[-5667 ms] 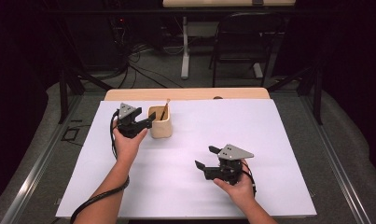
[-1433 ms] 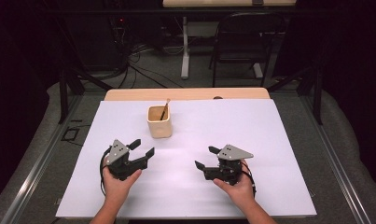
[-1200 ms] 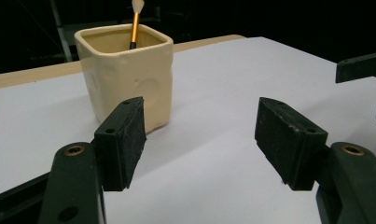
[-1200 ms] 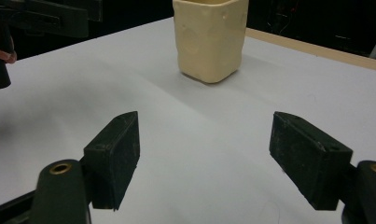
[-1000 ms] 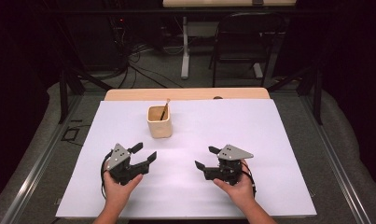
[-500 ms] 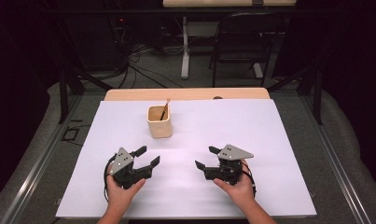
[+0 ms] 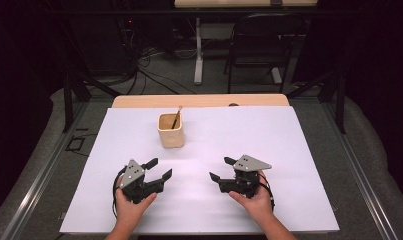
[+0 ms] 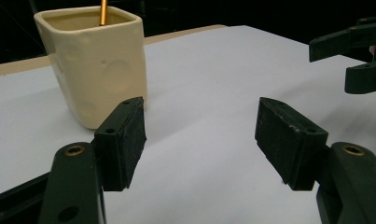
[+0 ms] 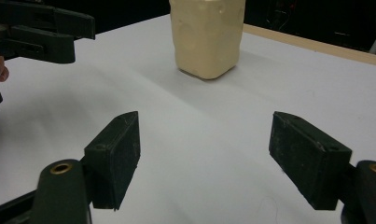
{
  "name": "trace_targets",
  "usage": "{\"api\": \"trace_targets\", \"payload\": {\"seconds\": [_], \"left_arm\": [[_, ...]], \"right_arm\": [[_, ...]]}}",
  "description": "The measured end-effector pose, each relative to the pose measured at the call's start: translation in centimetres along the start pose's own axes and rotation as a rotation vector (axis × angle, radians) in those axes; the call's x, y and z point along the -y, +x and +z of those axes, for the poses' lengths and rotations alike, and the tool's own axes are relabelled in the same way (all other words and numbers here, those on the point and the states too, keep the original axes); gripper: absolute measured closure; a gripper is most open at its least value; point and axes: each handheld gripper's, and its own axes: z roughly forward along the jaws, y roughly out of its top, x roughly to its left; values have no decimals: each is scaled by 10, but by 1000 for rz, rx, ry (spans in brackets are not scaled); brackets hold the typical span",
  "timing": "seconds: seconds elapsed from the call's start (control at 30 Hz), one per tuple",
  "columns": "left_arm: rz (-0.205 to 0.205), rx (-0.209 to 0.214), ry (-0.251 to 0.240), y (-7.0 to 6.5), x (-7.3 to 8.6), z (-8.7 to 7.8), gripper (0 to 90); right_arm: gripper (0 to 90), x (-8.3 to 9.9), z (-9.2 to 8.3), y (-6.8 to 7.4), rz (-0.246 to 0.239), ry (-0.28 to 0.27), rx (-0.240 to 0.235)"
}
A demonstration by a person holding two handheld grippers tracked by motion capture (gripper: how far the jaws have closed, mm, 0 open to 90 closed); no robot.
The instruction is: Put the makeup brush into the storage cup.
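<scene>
Your left gripper (image 7: 158, 169) was up at the cream cup (image 7: 170, 130) a few seconds back; now it's pulled down near your edge of the white surface (image 7: 299, 150), level with your right gripper (image 7: 222, 169), which hasn't budged. Both sets of jaws are spread wide with nothing in them. The cup stands upright mid-surface, well apart from both, with the wooden stick (image 7: 177, 117) leaning inside. Looks to me like the job's done.

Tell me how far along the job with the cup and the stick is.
The stick already stands inside the cream cup, upright on the white table cover. Nothing is in hand: the left hand-held gripper and right hand-held gripper rest open, apart from the cup. Little appears left.
</scene>
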Motion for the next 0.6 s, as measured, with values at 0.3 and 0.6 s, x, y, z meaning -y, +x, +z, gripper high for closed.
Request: {"api": "trace_targets", "payload": {"seconds": [0.3,0.6], "left_arm": [[5,7,12,-1,1,1,336],[10,6,24,-2,2,3,335]], "right_arm": [[245,0,0,-1,1,-2,2],[246,1,0,-1,4,2,2]]}}
